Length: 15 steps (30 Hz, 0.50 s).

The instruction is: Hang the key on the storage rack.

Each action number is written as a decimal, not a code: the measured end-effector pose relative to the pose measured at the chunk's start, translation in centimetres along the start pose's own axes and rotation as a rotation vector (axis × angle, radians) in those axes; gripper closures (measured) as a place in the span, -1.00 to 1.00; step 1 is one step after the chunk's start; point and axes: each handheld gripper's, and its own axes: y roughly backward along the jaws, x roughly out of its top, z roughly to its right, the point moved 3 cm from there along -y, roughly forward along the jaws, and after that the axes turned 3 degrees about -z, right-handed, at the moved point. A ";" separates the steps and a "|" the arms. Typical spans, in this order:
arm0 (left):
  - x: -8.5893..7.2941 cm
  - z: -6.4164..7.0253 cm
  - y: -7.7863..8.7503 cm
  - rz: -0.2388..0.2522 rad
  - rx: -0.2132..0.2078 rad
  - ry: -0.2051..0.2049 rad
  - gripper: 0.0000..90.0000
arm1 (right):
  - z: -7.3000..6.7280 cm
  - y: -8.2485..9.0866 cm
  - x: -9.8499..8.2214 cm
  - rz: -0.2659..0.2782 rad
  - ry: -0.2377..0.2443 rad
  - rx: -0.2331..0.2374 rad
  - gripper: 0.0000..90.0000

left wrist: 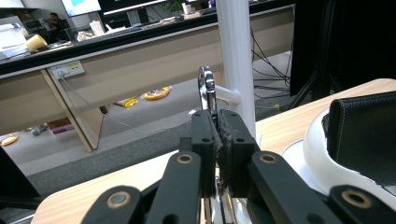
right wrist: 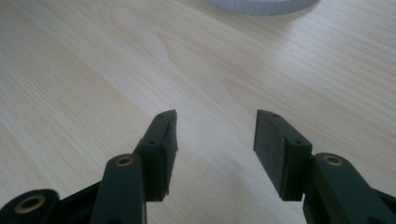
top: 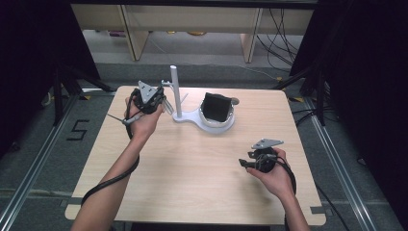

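Both grippers differed: the left gripper (left wrist: 217, 140) clamped a shiny metal watch (left wrist: 206, 91) beside the white plastic stand's post (left wrist: 236, 56), likely hanging it next; the right gripper (right wrist: 212, 140) rested wide, empty.

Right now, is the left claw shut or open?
Shut: the left claw pinches a thin metal piece beside the white post.

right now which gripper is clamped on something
The left gripper, by the white stand's post, pinches a thin metal piece; the right gripper is open above the table.
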 end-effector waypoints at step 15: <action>0.1 0.3 -0.4 -0.008 0.009 -0.024 0.88 | 0.0 -0.2 -0.1 -0.005 0.007 0.002 0.11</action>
